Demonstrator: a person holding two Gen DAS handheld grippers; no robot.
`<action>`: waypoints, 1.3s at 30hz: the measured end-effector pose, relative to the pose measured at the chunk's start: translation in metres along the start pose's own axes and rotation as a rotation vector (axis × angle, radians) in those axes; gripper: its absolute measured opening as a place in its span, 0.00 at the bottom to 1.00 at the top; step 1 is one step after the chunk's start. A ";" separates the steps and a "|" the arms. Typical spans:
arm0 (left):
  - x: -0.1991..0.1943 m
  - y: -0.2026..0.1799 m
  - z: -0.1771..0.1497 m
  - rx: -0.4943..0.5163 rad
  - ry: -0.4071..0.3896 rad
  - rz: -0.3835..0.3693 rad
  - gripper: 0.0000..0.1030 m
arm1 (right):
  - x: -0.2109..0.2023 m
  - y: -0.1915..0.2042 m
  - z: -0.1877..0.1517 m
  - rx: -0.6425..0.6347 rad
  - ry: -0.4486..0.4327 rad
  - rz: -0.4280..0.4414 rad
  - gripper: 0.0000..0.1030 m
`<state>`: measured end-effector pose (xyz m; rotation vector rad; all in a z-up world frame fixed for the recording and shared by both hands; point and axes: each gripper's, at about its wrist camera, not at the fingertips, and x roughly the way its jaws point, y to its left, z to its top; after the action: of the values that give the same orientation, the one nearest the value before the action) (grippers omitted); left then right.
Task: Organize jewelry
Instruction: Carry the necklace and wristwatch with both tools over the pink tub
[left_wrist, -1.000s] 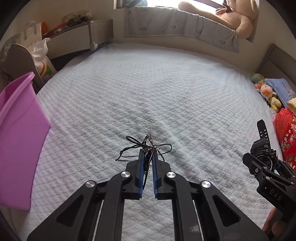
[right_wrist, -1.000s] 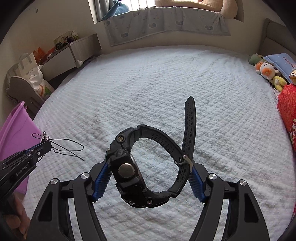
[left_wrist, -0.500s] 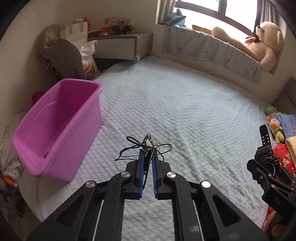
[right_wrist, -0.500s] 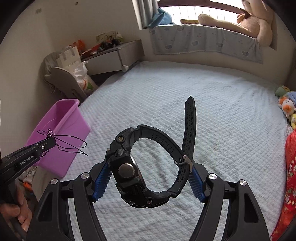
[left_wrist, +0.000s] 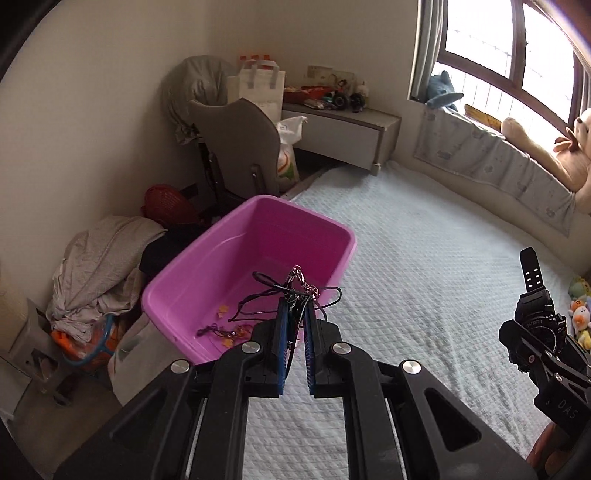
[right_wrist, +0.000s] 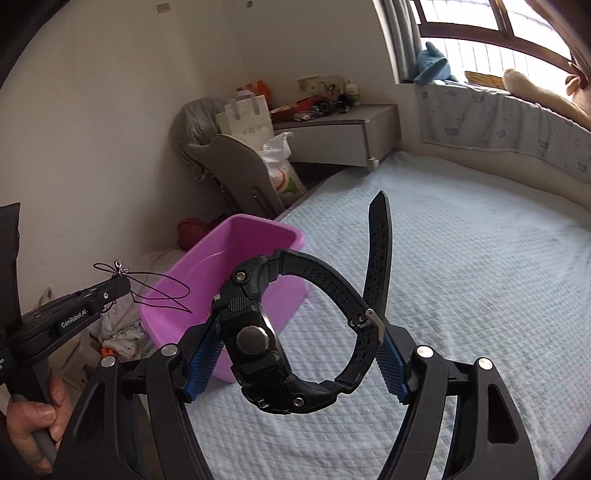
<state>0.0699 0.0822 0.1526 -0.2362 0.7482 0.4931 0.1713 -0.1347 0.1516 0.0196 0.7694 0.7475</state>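
My left gripper is shut on a black cord necklace with a small metal clasp, and its loops dangle over the near end of a pink plastic bin. Small bits of jewelry lie on the bin's floor. My right gripper is shut on a chunky black sport watch, its pads pressing the case and the buckle side, and the strap tail sticks up. The watch also shows at the right edge of the left wrist view. From the right wrist view, the left gripper hangs beside the bin.
The bin rests at the left edge of a bed with a pale quilted cover. Beyond it are piled clothes, a grey chair, a low cabinet and a window seat with a teddy bear. Small plush toys lie at right.
Both grippers have risen and swung left with their loads held. The pink bin has come from the left edge into the middle of view, and the necklace now hangs over it.
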 end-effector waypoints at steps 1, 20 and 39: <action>0.004 0.009 0.006 0.000 -0.002 0.002 0.08 | 0.009 0.012 0.006 -0.001 0.002 0.008 0.69; 0.171 0.125 0.049 0.087 0.179 -0.078 0.08 | 0.220 0.127 0.065 0.062 0.165 -0.045 0.69; 0.261 0.127 0.041 0.006 0.309 -0.034 0.08 | 0.334 0.112 0.055 0.038 0.396 -0.079 0.69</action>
<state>0.1932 0.2962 -0.0045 -0.3229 1.0450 0.4262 0.2983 0.1695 0.0147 -0.1274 1.1549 0.6685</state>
